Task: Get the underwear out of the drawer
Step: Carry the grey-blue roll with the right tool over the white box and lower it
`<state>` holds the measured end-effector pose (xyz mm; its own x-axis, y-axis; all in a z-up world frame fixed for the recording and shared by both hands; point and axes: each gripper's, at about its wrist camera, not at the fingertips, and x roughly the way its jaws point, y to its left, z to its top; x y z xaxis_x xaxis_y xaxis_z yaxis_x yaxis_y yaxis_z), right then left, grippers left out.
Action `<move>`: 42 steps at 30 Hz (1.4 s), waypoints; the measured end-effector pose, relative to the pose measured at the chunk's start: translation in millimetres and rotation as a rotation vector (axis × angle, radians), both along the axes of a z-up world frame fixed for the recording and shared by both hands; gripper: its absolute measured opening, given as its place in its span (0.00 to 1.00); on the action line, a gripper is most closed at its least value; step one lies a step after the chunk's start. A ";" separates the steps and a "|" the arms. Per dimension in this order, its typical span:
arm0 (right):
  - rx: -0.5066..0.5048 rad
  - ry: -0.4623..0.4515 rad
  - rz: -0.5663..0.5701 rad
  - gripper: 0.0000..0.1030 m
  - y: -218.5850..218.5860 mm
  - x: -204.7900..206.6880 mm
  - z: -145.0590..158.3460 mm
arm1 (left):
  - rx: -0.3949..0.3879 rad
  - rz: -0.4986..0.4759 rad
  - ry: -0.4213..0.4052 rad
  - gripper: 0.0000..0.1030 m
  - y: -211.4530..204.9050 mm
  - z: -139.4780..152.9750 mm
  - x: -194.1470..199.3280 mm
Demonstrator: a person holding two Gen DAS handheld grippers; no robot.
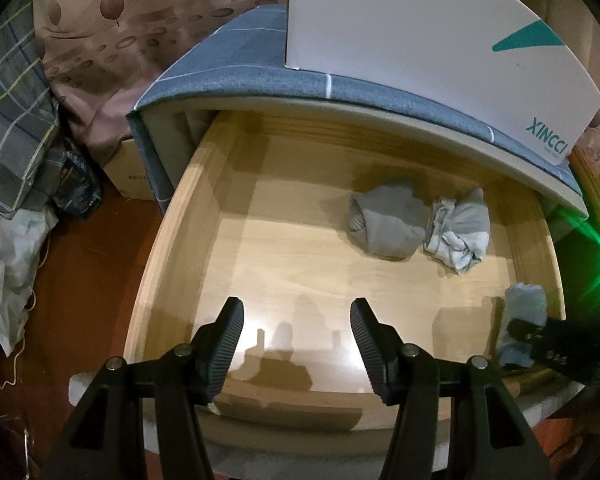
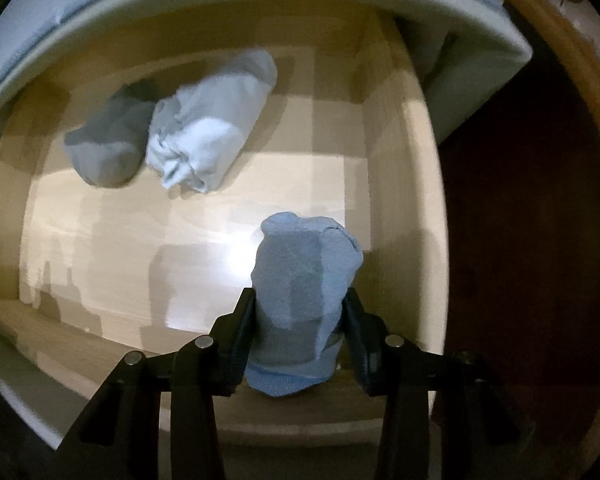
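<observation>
An open wooden drawer (image 1: 284,264) holds rolled underwear. A grey roll (image 1: 388,220) and a white-grey roll (image 1: 458,236) lie side by side at the back right; both show in the right wrist view, the grey roll (image 2: 104,152) and the white roll (image 2: 208,120). My right gripper (image 2: 300,312) is shut on a light blue roll (image 2: 304,280) near the drawer's front right, also seen in the left wrist view (image 1: 522,320). My left gripper (image 1: 297,318) is open and empty above the drawer's front middle.
A white XINCCI box (image 1: 440,40) stands on the blue-covered cabinet top (image 1: 228,64) over the drawer. A cardboard box (image 1: 128,168), plaid cloth (image 1: 12,120) and white bags (image 1: 4,272) lie on the floor at left. The drawer's right wall (image 2: 396,184) is close to my right gripper.
</observation>
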<state>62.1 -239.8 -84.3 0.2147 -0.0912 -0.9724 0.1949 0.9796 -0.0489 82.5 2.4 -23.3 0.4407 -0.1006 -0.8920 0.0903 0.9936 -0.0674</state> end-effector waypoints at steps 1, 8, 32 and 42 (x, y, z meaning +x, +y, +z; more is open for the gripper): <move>0.000 -0.010 0.001 0.37 -0.9 -0.5 5.0 | -0.003 -0.001 0.002 0.55 0.4 -0.2 0.2; 0.021 -0.058 0.027 0.36 -4.8 -7.9 41.4 | -0.004 0.008 0.003 0.55 2.3 0.1 0.3; -0.006 -0.369 0.126 0.36 5.7 2.5 228.4 | 0.013 0.011 -0.008 0.55 3.4 1.6 -1.7; -0.056 -0.437 0.110 0.36 15.4 77.9 271.2 | 0.013 0.015 -0.008 0.55 4.7 0.7 -1.2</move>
